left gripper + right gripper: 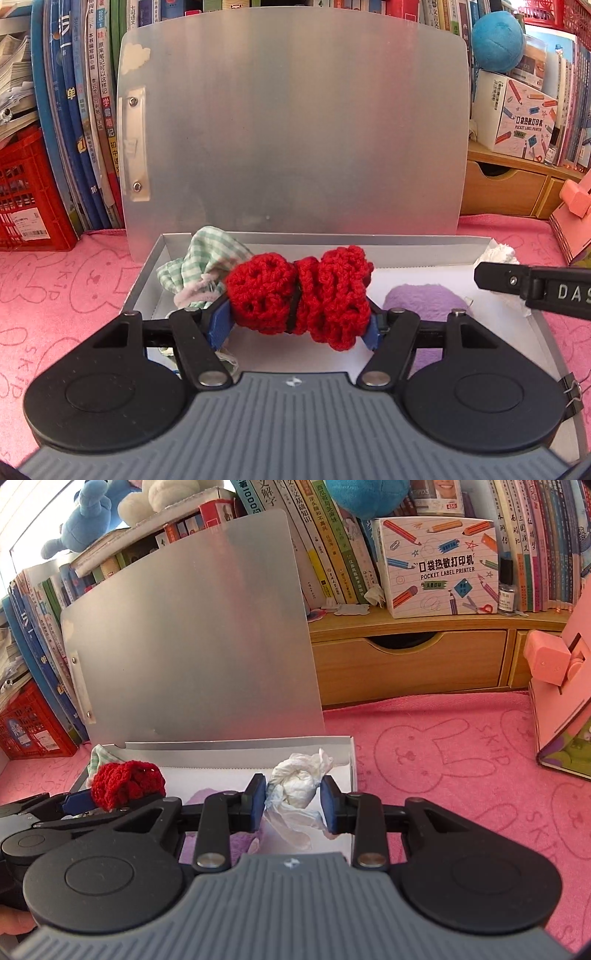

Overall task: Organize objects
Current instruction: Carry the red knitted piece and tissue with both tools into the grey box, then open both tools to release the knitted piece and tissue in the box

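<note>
The red crocheted yarn bundle cinched by a thin black band [300,298] sits crosswise between the blue pads of the left gripper [297,317], which are clamped on its two ends, and it hangs over the open grey lidded storage box [406,242], above the left half of the white floor. The crumpled white tissue-like wad [295,786] is pinched the same way between the blue pads of the right gripper [293,801], held over the box's right half near its far wall. The step in hand looks like setting both pieces down inside; to do it well, each gripper should probably sink until its load rests on the floor before the pads part, and the red bundle wants a spot clear of the green-and-white checked cloth pouch [192,262] in the far left corner and the fuzzy lilac pad [424,301] lying on the floor to its right. The left wrist view shows the checked pouch nearly whole, the lilac pad's outline and a black binder clip [571,397] on the box's near right edge, while the white wad is mostly hidden behind the other gripper's arm. The right wrist view shows the wad and its grip plainly, the pink bunny-print towel [461,757] beyond the box's right wall, and part of a hand [14,923] at the lower left.
</note>
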The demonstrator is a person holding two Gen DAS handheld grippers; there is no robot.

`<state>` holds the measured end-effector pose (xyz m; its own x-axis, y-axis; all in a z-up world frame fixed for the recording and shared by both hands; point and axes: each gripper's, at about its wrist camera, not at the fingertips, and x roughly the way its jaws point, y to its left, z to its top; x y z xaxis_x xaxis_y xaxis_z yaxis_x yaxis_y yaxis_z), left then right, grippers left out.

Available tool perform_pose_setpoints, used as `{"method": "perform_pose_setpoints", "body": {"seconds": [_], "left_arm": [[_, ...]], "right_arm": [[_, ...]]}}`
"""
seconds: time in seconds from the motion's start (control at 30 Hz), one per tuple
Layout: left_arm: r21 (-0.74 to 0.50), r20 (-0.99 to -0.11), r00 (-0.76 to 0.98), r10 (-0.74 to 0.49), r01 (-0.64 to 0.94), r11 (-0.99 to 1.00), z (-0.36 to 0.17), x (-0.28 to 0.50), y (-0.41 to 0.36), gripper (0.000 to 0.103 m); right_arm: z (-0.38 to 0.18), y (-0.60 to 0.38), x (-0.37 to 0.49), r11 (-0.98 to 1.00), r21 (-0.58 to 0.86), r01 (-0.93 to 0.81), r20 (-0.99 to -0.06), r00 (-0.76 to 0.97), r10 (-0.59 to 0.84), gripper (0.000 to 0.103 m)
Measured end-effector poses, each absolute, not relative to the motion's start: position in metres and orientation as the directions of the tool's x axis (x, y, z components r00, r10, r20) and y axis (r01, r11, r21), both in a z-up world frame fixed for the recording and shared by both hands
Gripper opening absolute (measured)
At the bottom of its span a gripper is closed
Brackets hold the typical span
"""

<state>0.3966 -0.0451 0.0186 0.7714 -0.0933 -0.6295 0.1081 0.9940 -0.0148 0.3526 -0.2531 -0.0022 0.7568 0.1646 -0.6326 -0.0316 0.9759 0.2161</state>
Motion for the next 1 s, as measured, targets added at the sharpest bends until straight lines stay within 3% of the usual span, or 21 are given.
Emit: {"method": "perform_pose_setpoints", "body": {"seconds": [0.57, 0.63, 0.7, 0.9, 1.0], "left_arm": [[0.036, -0.710, 0.703, -0.047, 0.103, 0.994, 0.005, 0.412, -0.049, 0.073], [0.034, -0.711, 0.702, -0.047, 0.101, 0.994, 0.005, 0.412, -0.048, 0.073], [0.034, -0.713, 0.699, -0.044, 0.097, 0.995, 0.005, 0.411, -0.047, 0.075], [0.025, -0.720, 0.693, -0.049, 0.097, 0.995, 0.005, 0.405, -0.047, 0.081], [0.026, -0.723, 0.690, -0.039, 0.084, 0.996, 0.009, 0.395, -0.051, 0.082]], "right_arm": [[-0.020, -0.247, 0.356, 0.987, 0.155, -0.048, -0.650, 0.747, 0.138, 0.037], [-0.020, -0.248, 0.355, 0.986, 0.157, -0.051, -0.648, 0.748, 0.142, 0.040], [-0.019, -0.249, 0.355, 0.986, 0.163, -0.047, -0.645, 0.751, 0.142, 0.053], [-0.017, -0.250, 0.354, 0.981, 0.176, -0.080, -0.643, 0.745, 0.176, 0.065], [-0.015, -0.247, 0.352, 0.982, 0.165, -0.097, -0.645, 0.743, 0.181, 0.066]]}}
